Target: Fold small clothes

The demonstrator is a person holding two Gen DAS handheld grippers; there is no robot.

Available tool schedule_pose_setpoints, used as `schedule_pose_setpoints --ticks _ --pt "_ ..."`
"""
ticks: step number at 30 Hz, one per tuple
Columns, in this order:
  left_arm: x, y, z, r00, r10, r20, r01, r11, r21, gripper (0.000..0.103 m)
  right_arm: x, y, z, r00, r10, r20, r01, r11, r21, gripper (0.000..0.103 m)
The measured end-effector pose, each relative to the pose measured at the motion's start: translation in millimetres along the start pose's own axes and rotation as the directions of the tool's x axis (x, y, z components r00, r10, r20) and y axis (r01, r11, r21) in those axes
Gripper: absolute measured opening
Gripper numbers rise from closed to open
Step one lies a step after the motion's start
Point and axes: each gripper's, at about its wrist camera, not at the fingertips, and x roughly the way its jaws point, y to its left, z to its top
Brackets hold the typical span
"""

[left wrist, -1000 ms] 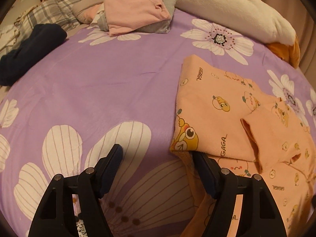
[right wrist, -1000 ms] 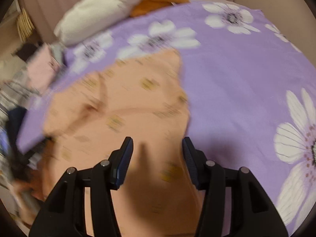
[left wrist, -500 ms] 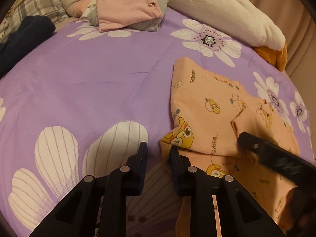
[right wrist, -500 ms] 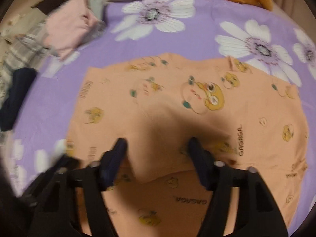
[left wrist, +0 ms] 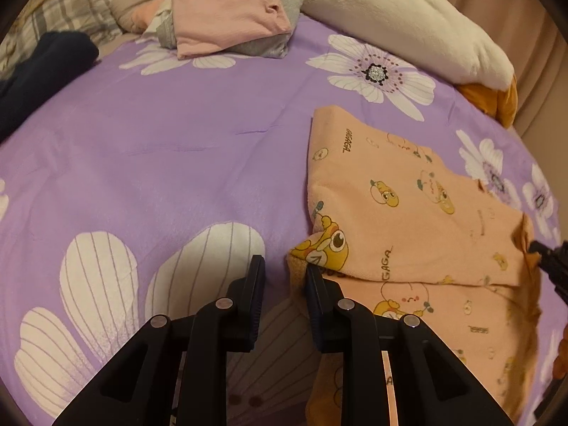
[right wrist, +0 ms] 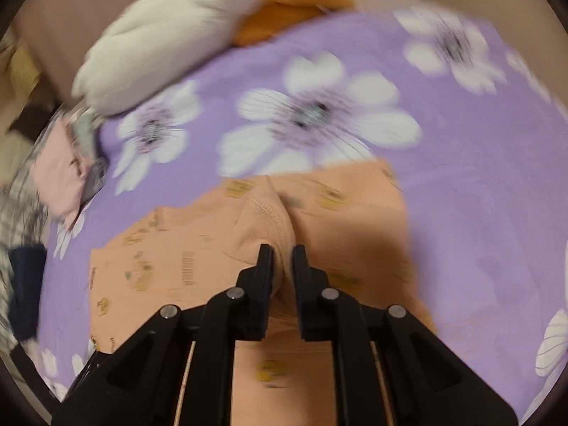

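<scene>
**Mia:** What is the orange shirt (left wrist: pixel 408 213) doing?

**Ben:** It lies on the purple blanket (left wrist: pixel 159 159) with big white flowers. It has little yellow cartoon birds on it. It is partly folded, with one layer on top of another. It sits on the right side of the bed.

**Mia:** And the right tongs (right wrist: pixel 282 259)?

**Ben:** They have just been squeezing together. Now they pinch a bump of the orange shirt's cloth between the two black fingers. The cloth bulges up past the tips.

**Mia:** What about the left tongs (left wrist: pixel 285 273)?

**Ben:** Their jaws have just been closing too. There is a small gap between them. The right finger (left wrist: pixel 316 284) touches the near left corner of the shirt. The gap looks empty, so I cannot tell if they really hold the cloth.

**Mia:** What else is on the bed?

**Ben:** Far away sits a folded pink cloth (left wrist: pixel 227 7) on top of something grey (left wrist: pixel 277 44). A fluffy white pillow (left wrist: pixel 408 25) lies at the far right, with something orange (left wrist: pixel 497 99) under its end. A dark blue cloth (left wrist: pixel 39 67) lies at the far left, by a checked one (left wrist: pixel 60 10).
</scene>
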Motion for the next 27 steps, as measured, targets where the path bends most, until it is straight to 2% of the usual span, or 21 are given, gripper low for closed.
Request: schedule_pose_setpoints --ticks 4,7,9,11,13,15,16,17,19,21,22,23,24,25,26,27 --pt "0.5 1.1 0.8 1.0 0.001 0.003 -0.001 1.0 -0.004 0.025 10.8 -39.8 -8.4 0.998 0.041 -0.038 -0.035 0.989 0.142 0.013" --pt "1.2 5.8 2.0 1.0 -0.027 0.001 0.027 0.999 -0.025 0.025 5.6 -43.1 -7.7 0.987 0.151 -0.059 -0.137 0.971 0.197 0.027" --pt "1.0 5.5 1.7 1.0 -0.027 0.004 0.027 0.999 -0.023 0.025 3.1 -36.2 -8.8 0.976 0.21 -0.055 -0.196 0.962 0.19 0.035" --pt "0.8 2.9 1.2 1.0 -0.014 0.009 0.014 1.0 -0.012 0.025 5.2 -30.6 -13.3 0.972 0.221 -0.084 -0.204 0.964 0.172 0.057" --pt "1.1 0.7 1.3 1.0 0.0 0.012 0.0 1.0 -0.005 0.025 4.3 -30.9 -20.0 0.974 0.214 -0.079 -0.194 0.96 0.2 0.059" --pt "1.5 -1.4 1.0 1.0 0.012 0.015 -0.012 1.0 0.001 0.025 -2.9 -27.3 -25.3 0.97 0.239 -0.044 -0.226 0.955 0.191 0.059" --pt "1.7 -2.4 0.8 1.0 0.018 0.017 -0.018 1.0 0.004 0.025 -5.9 -19.6 -26.9 0.974 0.223 -0.042 -0.214 0.965 0.153 0.062" --pt "1.7 -2.9 0.7 1.0 0.022 0.019 -0.022 1.0 0.008 0.025 -7.3 -7.0 -27.6 0.985 0.167 -0.053 -0.162 0.983 0.081 0.069" --pt "1.9 -2.5 0.9 1.0 0.021 0.02 -0.021 1.0 0.009 0.025 -6.3 19.7 -27.5 0.999 -0.009 -0.041 0.006 0.997 -0.081 0.076" --pt "2.0 -0.9 1.3 1.0 0.014 0.019 -0.014 1.0 0.003 0.025 -7.8 46.5 -32.9 0.987 -0.142 0.081 0.157 0.963 -0.219 0.072" --pt "2.0 -0.1 1.3 1.0 0.01 0.019 -0.01 1.0 0.0 0.025 -1.4 58.2 -35.7 0.971 -0.204 0.121 0.231 0.931 -0.282 0.057" --pt "1.6 0.6 0.7 1.0 0.007 0.018 -0.007 1.0 -0.002 0.025 9.7 64.6 -37.2 0.961 -0.256 0.105 0.277 0.903 -0.329 0.025" --pt "1.6 0.9 0.6 1.0 0.005 0.018 -0.004 1.0 -0.004 0.025 25.3 65.9 -37.8 0.953 -0.297 0.054 0.297 0.887 -0.354 0.006" --pt "1.4 1.3 0.5 1.0 0.002 0.017 -0.002 1.0 -0.005 0.025 27.6 59.0 -35.1 0.96 -0.277 0.046 0.277 0.909 -0.31 0.008" --pt "1.5 1.4 0.8 1.0 0.001 0.017 -0.001 1.0 -0.005 0.025 22.9 45.5 -31.5 0.974 -0.22 0.049 0.225 0.949 -0.221 0.008" --pt "1.5 1.0 0.5 1.0 0.002 0.017 -0.002 1.0 -0.004 0.025 14.0 26.6 -26.6 0.99 -0.129 0.052 0.133 0.986 -0.104 0.008"
